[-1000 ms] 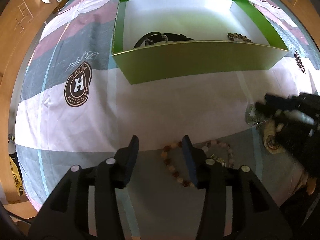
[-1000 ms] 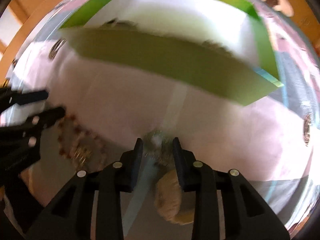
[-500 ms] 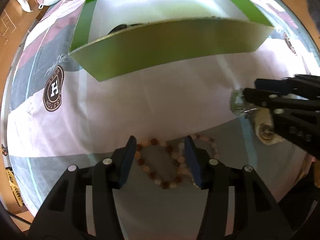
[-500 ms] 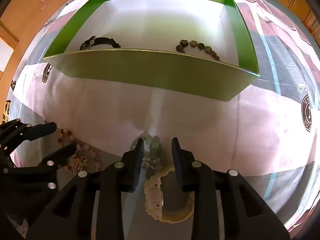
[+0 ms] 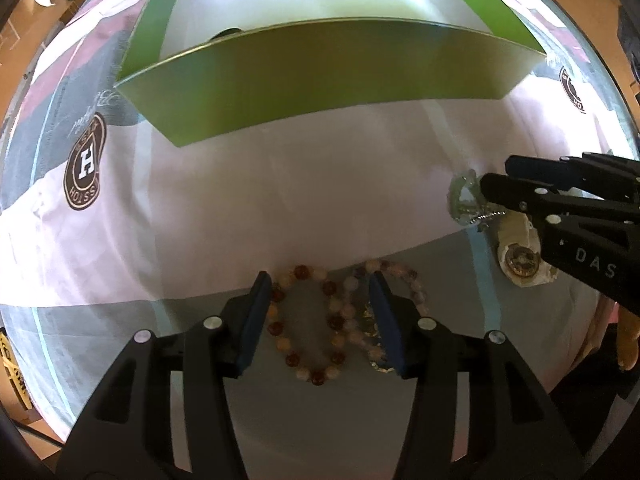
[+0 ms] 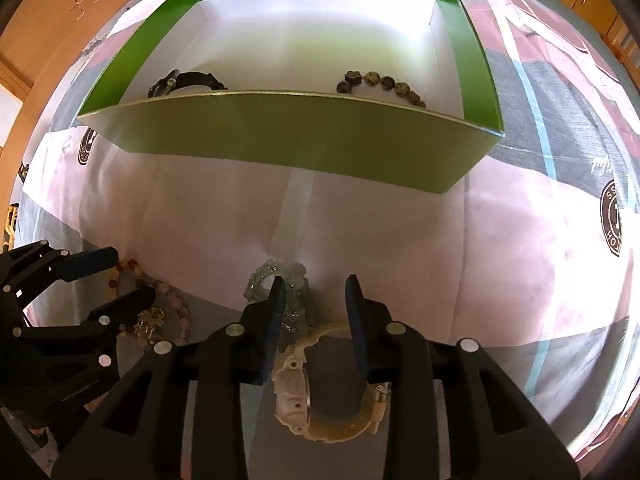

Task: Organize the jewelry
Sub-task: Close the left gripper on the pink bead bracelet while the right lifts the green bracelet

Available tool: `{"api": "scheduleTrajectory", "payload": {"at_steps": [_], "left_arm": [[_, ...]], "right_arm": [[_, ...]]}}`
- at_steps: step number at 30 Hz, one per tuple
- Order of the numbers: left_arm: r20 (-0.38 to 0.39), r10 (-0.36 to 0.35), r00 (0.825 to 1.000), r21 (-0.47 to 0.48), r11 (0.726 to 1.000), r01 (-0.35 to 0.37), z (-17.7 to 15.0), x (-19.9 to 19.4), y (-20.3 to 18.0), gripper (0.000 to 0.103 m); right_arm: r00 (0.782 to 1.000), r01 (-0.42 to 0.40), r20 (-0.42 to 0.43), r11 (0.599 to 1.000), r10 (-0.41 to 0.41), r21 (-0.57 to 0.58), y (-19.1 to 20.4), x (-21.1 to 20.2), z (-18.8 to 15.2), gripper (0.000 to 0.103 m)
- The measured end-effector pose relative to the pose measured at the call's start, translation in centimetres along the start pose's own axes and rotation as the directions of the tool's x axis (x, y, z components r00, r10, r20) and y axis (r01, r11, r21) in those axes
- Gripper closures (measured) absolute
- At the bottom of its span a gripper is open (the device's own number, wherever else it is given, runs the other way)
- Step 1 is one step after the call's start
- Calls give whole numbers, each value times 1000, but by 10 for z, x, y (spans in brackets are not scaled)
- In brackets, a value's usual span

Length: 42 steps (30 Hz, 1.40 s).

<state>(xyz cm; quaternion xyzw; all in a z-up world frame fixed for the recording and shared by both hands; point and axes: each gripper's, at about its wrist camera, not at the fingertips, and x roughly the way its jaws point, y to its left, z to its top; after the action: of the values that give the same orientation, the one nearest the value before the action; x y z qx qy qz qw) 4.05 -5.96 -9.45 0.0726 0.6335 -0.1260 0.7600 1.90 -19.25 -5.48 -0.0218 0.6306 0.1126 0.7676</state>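
A green box (image 6: 296, 136) with a white floor holds a black bracelet (image 6: 188, 81) and a dark bead bracelet (image 6: 380, 84). My left gripper (image 5: 320, 316) is open, its fingers straddling a red and cream bead bracelet (image 5: 308, 320); a pink bead bracelet with a gold charm (image 5: 372, 320) lies by the right finger. My right gripper (image 6: 316, 308) is open over a cream watch (image 6: 320, 384), with a pale green bead bracelet (image 6: 276, 280) by its left finger. The green bracelet (image 5: 464, 200) and watch (image 5: 520, 260) also show in the left wrist view.
Everything lies on a pink and grey cloth with round brown logos (image 5: 84, 164). The box (image 5: 328, 76) stands behind both grippers. A wooden surface (image 6: 52, 12) borders the cloth. The other gripper shows at each view's side.
My left gripper has moved forward and right, now straddling the bead bracelet. My right gripper has opened wider and shifted right, off the green bracelet and over the watch.
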Motion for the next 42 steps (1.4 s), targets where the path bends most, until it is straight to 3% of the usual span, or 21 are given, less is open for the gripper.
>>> {"api": "scheduleTrajectory", "payload": {"at_steps": [4, 11, 14, 19, 21, 23, 24, 25, 30, 32, 37, 42], "left_arm": [[13, 1, 1000, -5, 1000, -1, 1, -3, 1, 54], [14, -6, 1000, -127, 992, 8, 8, -10, 41, 57], [3, 0, 1000, -115, 993, 0, 8, -13, 48, 57], [-83, 44, 996, -54, 997, -49, 1, 7, 37, 56], [-76, 61, 995, -46, 997, -64, 1, 8, 35, 58], [-56, 57, 997, -65, 996, -60, 0, 3, 37, 78], [-49, 54, 997, -75, 996, -57, 1, 1, 37, 93], [-44, 56, 997, -93, 994, -60, 1, -1, 41, 96], [-41, 65, 997, -161, 984, -70, 6, -5, 61, 96], [-43, 63, 997, -161, 985, -69, 6, -6, 64, 95], [-45, 76, 996, -149, 986, -81, -3, -4, 60, 95], [-46, 89, 995, -143, 985, -95, -1, 6, 41, 92]], "right_arm": [[1000, 3, -7, 1000, -3, -7, 3, 2, 0, 67], [1000, 8, -6, 1000, -8, -2, 5, 4, 2, 67], [1000, 9, -8, 1000, -9, -2, 4, 4, 1, 67], [1000, 11, -11, 1000, -11, 1, 2, 4, 1, 67], [1000, 12, -9, 1000, -12, 5, 0, 4, 1, 67], [1000, 8, -4, 1000, -8, 11, 0, 3, 1, 67], [1000, 1, 1, 1000, -1, 12, 0, 1, 1, 67], [1000, -10, 7, 1000, 10, 11, 1, 0, 1, 67], [987, -157, 18, 986, 158, -60, 21, -9, -2, 67], [983, -181, 8, 977, 183, -114, 35, -9, -6, 67], [986, -169, -41, 959, 164, -226, 70, 6, -17, 70], [996, -82, -45, 958, 72, -275, 82, 20, -22, 70]]}}
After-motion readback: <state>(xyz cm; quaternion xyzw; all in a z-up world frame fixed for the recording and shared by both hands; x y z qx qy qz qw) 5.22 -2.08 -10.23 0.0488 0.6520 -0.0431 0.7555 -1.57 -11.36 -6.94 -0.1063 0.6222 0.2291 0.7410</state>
